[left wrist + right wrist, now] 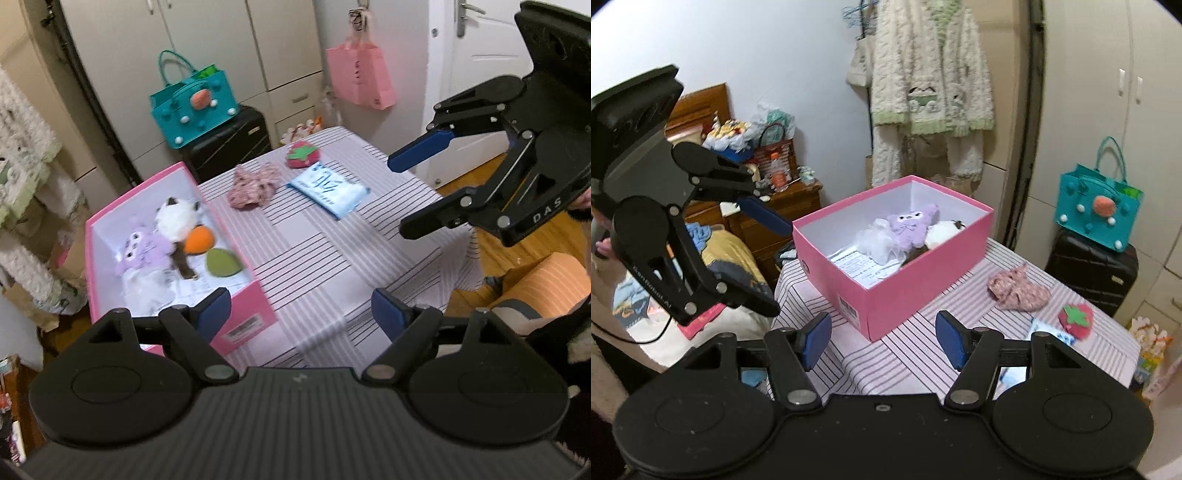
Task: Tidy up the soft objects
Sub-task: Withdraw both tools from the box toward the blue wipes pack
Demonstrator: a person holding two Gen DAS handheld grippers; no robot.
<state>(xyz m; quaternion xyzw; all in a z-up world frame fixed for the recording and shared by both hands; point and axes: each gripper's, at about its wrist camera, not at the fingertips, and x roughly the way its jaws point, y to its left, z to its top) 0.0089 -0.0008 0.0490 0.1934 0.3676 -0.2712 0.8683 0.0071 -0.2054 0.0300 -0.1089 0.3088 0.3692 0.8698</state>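
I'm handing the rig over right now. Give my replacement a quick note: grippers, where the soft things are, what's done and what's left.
Left gripper: open, nothing between its fingers.
Right gripper: open, also holding nothing.
Both are held above the striped table, touching nothing.
Done: purple plush, white plush, white fluffy piece, orange toy and green toy lie in the pink box.
Left on the table: pink floral cloth, strawberry plush, blue-white packet.
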